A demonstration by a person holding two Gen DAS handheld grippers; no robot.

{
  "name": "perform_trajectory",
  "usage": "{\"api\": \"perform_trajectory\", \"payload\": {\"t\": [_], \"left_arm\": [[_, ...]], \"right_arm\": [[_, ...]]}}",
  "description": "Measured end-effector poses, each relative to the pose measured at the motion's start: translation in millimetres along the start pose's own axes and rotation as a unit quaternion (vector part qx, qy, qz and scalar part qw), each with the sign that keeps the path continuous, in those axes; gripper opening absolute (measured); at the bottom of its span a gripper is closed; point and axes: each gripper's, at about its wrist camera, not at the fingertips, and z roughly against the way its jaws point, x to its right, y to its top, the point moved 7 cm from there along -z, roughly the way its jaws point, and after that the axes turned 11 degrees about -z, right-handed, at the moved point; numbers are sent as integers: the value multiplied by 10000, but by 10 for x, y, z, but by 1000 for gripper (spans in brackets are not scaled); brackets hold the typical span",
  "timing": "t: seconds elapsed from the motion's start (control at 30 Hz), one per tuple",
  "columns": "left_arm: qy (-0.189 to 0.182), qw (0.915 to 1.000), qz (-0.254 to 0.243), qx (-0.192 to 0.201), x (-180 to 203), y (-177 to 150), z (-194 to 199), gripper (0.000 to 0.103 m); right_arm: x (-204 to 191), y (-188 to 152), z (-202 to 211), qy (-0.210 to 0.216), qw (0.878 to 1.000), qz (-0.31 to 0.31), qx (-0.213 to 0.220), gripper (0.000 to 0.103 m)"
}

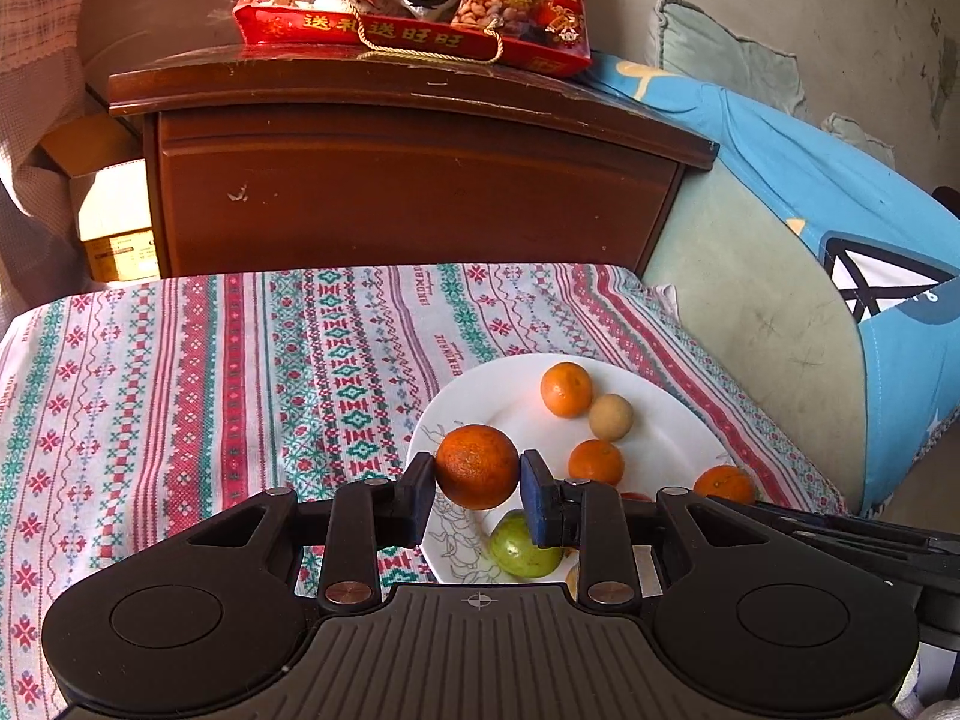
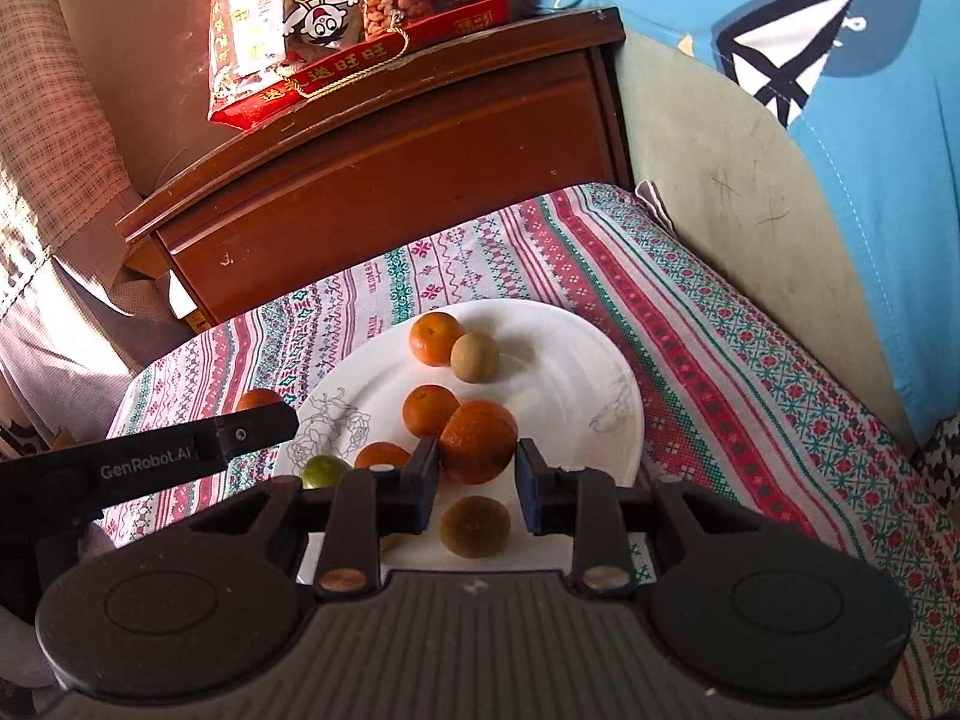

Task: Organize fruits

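**Gripping Oranges Over a White Plate**

Holding one orange each, the two grippers sit over the near part of a white plate (image 2: 564,330) on a striped, patterned cloth (image 1: 180,372).

The left gripper (image 1: 477,471) has its pads pressed against both sides of a large orange (image 1: 477,467), which looks lifted clear of the plate — the plate's line drawing shows beneath it. Below and just right of that fruit lies a green fruit (image 1: 519,546) on the plate.

The right gripper (image 2: 477,462) frames another orange (image 2: 479,441). Its left pad touches the fruit; the right pad looks just beside it, and whether it presses cannot be told. Whether this orange rests on the plate is also unclear. Under it sits a brownish-green fruit (image 2: 474,527).

Farther back on the plate, a small orange (image 2: 435,339) touches a tan round fruit (image 2: 474,357). Another small orange (image 2: 429,411) lies just behind the right gripper's fruit, and one more (image 2: 381,456) sits near the left pad.

Behind the cloth stands a dark wooden cabinet (image 1: 414,192) with a red snack bag (image 1: 414,0) on top — to the right, a blue cushion (image 1: 840,192).
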Motion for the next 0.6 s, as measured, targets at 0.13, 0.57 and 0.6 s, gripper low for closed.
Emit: {"api": "perform_trajectory", "payload": {"t": [0.13,0.57,0.6], "left_arm": [[-28,10000,-29,-49,44,18,-55,28],[-70,10000,47,-15,96,132,100,36],[-39,10000,54,-30,87,132,121,36]], "right_arm": [[18,6,7,-12,10000,-50,21,30],[-84,-33,43,155,9998,64,-50,30],[-96,-47,45,174,9998,93,-70,30]]}}
